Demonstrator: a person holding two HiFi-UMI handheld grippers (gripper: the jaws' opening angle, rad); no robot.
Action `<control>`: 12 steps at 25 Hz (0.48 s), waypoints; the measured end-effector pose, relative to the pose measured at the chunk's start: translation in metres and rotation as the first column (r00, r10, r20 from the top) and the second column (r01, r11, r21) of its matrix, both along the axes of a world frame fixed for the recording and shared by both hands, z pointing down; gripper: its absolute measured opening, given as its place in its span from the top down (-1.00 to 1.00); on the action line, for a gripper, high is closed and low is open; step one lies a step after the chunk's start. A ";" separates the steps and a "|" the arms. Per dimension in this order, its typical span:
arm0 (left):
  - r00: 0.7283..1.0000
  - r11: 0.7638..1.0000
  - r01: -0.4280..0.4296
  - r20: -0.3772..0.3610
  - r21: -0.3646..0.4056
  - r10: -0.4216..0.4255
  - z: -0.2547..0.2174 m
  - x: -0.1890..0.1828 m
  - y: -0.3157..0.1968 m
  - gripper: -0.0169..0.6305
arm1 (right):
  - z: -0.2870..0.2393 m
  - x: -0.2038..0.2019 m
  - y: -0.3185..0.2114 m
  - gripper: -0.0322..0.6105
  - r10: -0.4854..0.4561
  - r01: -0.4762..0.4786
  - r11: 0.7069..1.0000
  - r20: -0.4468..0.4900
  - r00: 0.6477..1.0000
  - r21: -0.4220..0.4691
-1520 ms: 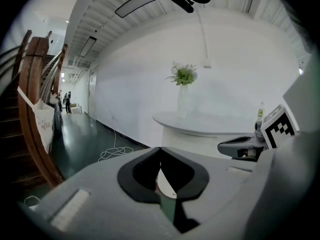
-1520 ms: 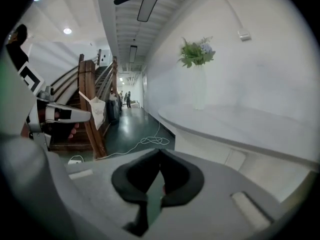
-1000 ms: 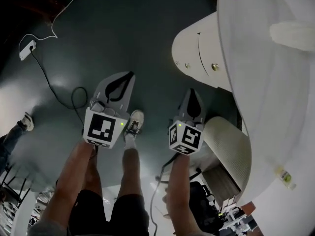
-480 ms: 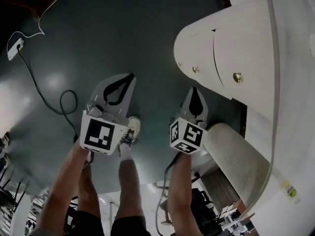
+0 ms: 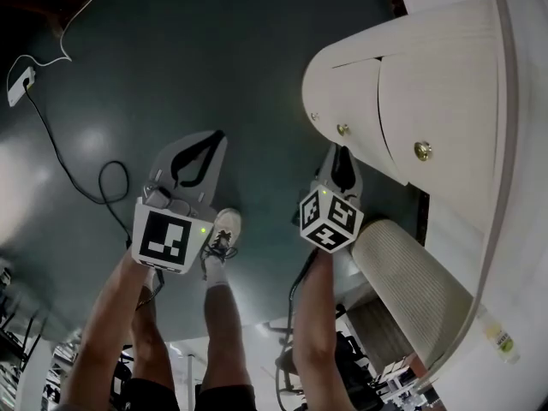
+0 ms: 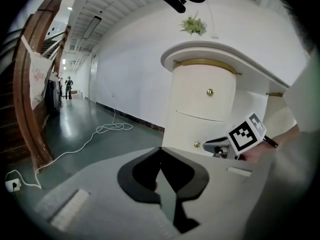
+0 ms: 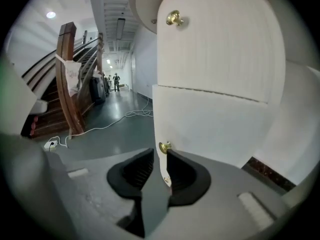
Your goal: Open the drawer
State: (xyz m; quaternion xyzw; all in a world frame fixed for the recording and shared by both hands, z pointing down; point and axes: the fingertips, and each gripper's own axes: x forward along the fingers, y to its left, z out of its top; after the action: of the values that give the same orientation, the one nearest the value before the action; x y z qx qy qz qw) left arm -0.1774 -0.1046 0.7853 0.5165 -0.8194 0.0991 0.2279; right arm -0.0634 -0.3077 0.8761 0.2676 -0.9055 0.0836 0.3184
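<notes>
Hallway [image 7: 117, 91], white curved cabinet [image 5: 428, 84]: drawer [image 7: 210, 129] shut; right gripper [image 7: 160, 158] jaws just opening, empty, at small brass knob [image 7: 164, 146], likely slippery hold; left gripper [image 6: 160, 153] jaws pressed together.

We hold our left gripper [image 5: 214, 137] pointing toward 12 o'clock, jaws together and empty. Our right gripper [image 5: 340, 151], at its 3 o'clock, has just been opening; its jaws stand slightly apart, clamping nothing.

Your left gripper [image 6: 160, 154] is pale grey with black pads [image 6: 137, 176]; its cube [image 5: 163, 238] carries black-and-white square markers; ahead to its right, the drawer [image 6: 190, 131] is cream-white with a brass-gold knob [image 6: 197, 144]; ahead to its left, the floor [image 6: 85, 149] is glossy dark green-grey, crossed by a white cable [image 6: 107, 129].
</notes>
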 end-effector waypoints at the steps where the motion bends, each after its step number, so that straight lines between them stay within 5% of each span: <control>1: 1.000 1.000 0.001 -0.003 -0.003 -0.001 0.002 0.000 0.000 0.91 | 0.005 -0.001 -0.002 0.60 0.016 -0.016 1.000 0.001 1.000 -0.019; 12: 1.000 1.000 0.017 -0.016 -0.013 -0.017 0.007 -0.003 0.001 0.91 | 0.023 -0.013 -0.011 0.42 0.103 -0.104 0.992 -0.022 0.994 -0.070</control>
State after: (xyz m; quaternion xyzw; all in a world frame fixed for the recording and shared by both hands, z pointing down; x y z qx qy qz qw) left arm -0.1808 -0.1036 0.7920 0.5087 -0.8213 0.0983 0.2387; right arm -0.0763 -0.3187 0.8993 0.3033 -0.8839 0.1298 0.3314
